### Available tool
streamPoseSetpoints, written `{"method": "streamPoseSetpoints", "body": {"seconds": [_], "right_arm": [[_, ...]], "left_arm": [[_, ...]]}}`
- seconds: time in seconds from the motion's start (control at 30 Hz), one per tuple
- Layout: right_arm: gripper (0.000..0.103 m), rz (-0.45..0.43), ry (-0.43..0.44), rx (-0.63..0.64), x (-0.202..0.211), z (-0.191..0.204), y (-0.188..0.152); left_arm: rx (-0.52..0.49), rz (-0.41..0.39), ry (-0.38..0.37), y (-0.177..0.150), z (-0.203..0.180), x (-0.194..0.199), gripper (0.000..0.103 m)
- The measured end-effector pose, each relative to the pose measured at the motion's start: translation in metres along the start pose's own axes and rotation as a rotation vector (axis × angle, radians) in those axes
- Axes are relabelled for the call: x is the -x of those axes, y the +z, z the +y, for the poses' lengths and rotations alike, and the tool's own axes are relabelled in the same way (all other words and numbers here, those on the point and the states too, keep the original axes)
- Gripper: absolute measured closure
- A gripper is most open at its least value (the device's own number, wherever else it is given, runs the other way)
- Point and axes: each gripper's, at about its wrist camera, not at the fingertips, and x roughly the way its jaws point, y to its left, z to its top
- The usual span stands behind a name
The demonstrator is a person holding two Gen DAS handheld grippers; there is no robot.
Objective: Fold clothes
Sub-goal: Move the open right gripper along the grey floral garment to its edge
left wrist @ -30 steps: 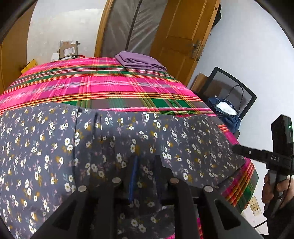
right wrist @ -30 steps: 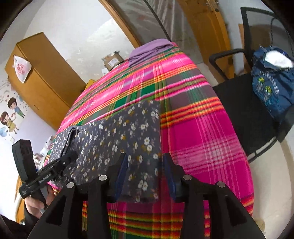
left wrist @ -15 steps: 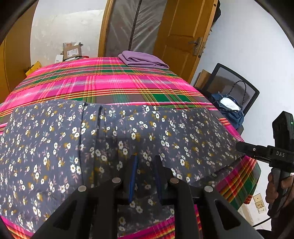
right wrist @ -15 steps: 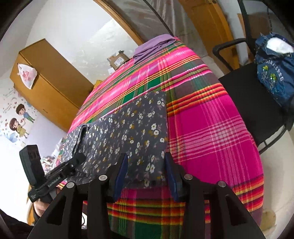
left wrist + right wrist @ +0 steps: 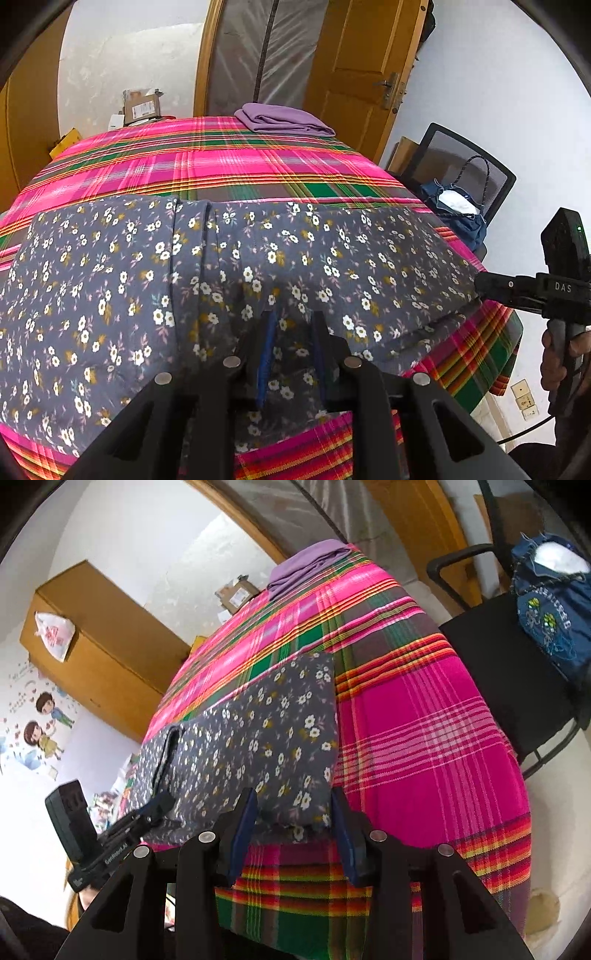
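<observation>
Floral garment (image 5: pixel 258 273) flat on plaid cloth (image 5: pixel 221 166), near edge between parted jaws.

— What sort of place is this?
— A room in a home: a plaid cloth (image 5: pixel 229 166) over the table, a wooden door (image 5: pixel 354 70), cartoon wall stickers (image 5: pixel 40 720), a wooden cabinet (image 5: pixel 107 653).

White walls, a wooden door (image 5: pixel 354 70) (shut), a black mesh chair (image 5: pixel 465 173) and a wooden cabinet (image 5: pixel 103 646).
</observation>
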Motion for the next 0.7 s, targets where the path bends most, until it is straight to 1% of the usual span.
{"method": "streamPoseSetpoints", "body": {"seconds": [0.2,0.27,0.33,0.4,0.5,0.63,0.7], "right_arm": [[0.061,0.008,0.058,-0.09,-0.001,-0.012,0.002],[0.06,0.016,0.105,-0.153,-0.001,-0.02,0.002],[0.061,0.023,0.132,-0.191,0.0,-0.024,0.002],[0.061,0.04,0.128,-0.199,0.001,-0.024,0.002],[0.061,0.069,0.098,-0.192,0.0,-0.019,0.002],[0.061,0.071,0.115,-0.22,-0.004,-0.019,0.004],[0.061,0.061,0.124,-0.236,-0.004,-0.021,0.004]], "left_arm": [[0.02,0.003,-0.01,0.004,0.002,-0.001,0.083],[0.02,0.002,-0.013,0.006,0.001,-0.001,0.083],[0.021,0.0,-0.021,0.007,0.0,0.0,0.083],[0.019,-0.016,-0.029,0.011,-0.001,0.003,0.083],[0.004,-0.04,-0.04,0.015,-0.005,0.005,0.083],[-0.003,0.006,-0.022,0.013,-0.007,-0.009,0.083],[-0.01,0.006,-0.018,0.01,-0.008,-0.012,0.083]]}}
